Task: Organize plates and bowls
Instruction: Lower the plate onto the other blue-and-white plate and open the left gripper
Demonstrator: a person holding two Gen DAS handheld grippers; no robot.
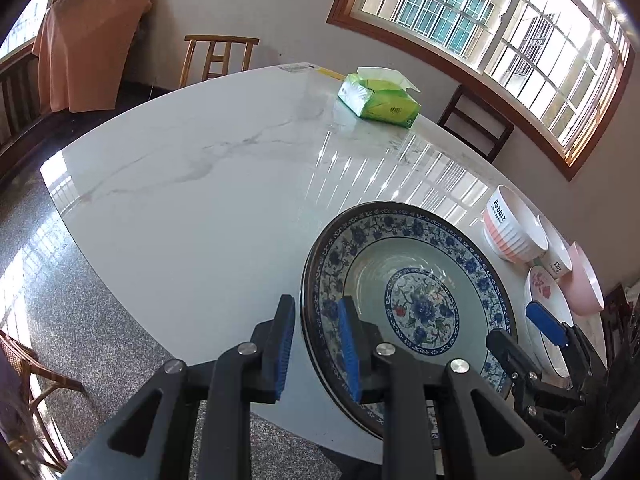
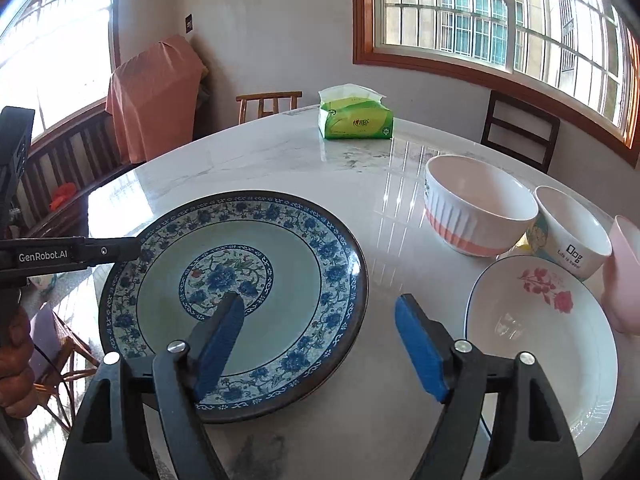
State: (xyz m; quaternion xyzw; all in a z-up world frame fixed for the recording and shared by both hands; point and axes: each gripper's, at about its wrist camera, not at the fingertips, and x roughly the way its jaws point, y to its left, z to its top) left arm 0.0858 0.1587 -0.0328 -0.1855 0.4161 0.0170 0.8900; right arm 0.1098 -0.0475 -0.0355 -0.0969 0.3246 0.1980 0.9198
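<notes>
- My left gripper [image 1: 316,344] stands with its jaws apart, straddling the near-left rim of the blue plate [image 1: 412,308]: one blue pad sits outside the rim over the table [image 1: 192,200], the other inside over the plate's patterned border. I cannot tell whether either pad touches the rim.
- My right gripper [image 2: 320,344] is wide open and holds nothing; its left finger [image 2: 218,344] hangs over the blue plate's [image 2: 240,292] inner floor, its right finger [image 2: 420,344] over bare table [image 2: 280,160] between the two plates.
- The blue plate lies flat at the table's near edge, face up, its near rim overhanging slightly in the left view.
- Just right of it, the white plate [image 2: 540,336] with a red flower also lies flat.
- Behind the white plate stand three upright bowls in a row: a ribbed pink-and-white bowl [image 2: 476,208], a small bowl [image 2: 572,236] marked "Dog", and a pink bowl [image 2: 624,276] at the frame's edge.
- In the right view, the left gripper's body reaches in level from the left, with the hand [image 2: 14,360] holding it visible at the edge.
- A green tissue pack [image 2: 354,118] sits at the table's far side.
</notes>
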